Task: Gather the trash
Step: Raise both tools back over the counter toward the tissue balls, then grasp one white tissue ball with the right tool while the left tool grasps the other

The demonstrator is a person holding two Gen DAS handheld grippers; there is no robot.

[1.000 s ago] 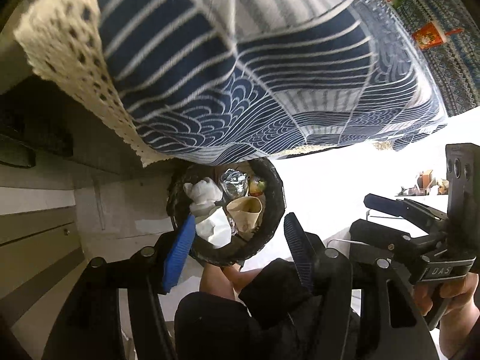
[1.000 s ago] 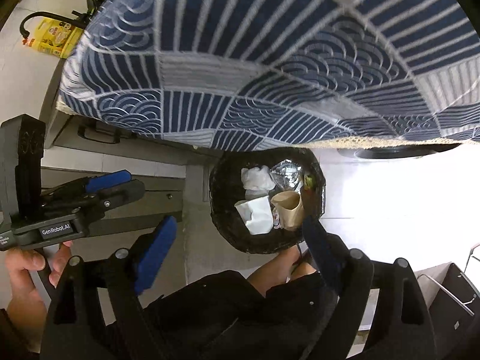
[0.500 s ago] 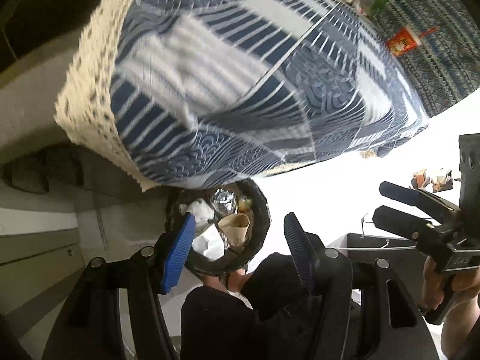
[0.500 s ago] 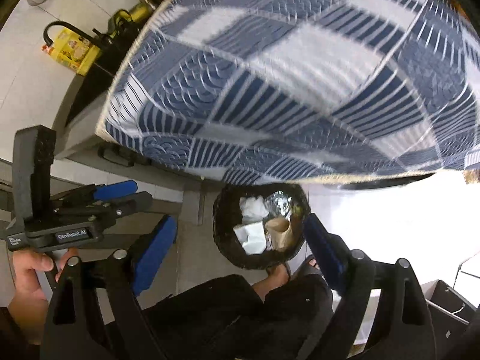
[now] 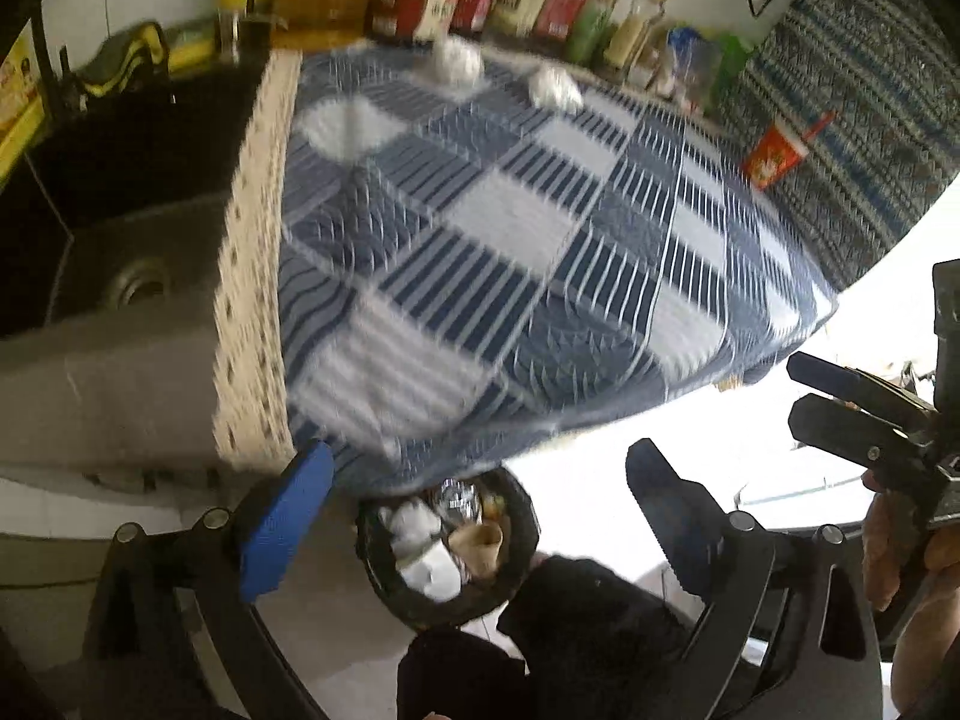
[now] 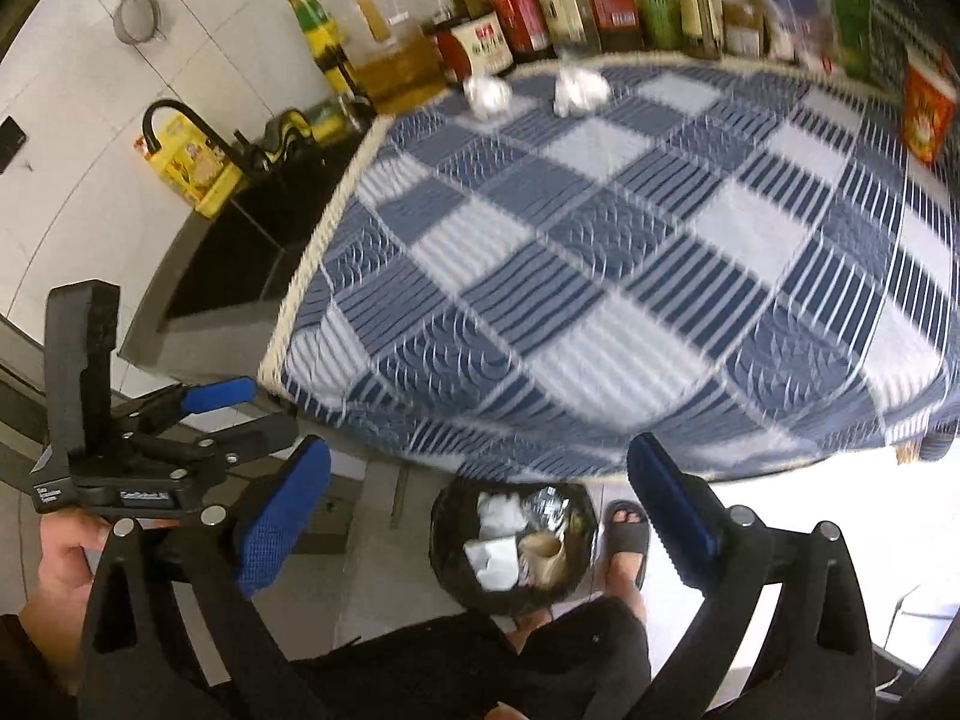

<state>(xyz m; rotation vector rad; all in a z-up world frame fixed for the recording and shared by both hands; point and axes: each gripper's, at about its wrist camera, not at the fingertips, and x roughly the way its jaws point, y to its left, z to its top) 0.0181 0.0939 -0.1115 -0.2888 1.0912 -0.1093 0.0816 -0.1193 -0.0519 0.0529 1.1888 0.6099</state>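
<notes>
As both tools (image 5: 477,516) (image 6: 477,513) rose from bin (image 5: 444,546), jaws opening, empty, we note two wads (image 6: 534,90) left on surface (image 6: 600,252).

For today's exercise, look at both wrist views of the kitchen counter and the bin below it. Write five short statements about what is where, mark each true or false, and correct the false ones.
1. Two crumpled white paper wads lie on the blue-and-white patterned cloth. True.
2. The round black trash bin is empty. False: it holds white tissues and a brown paper cup.
3. The bin stands on the counter. False: on the floor, below the counter edge.
4. A red paper cup stands on the counter. True.
5. The left gripper holds a wad. False: nothing sits between its opening jaws.
</notes>
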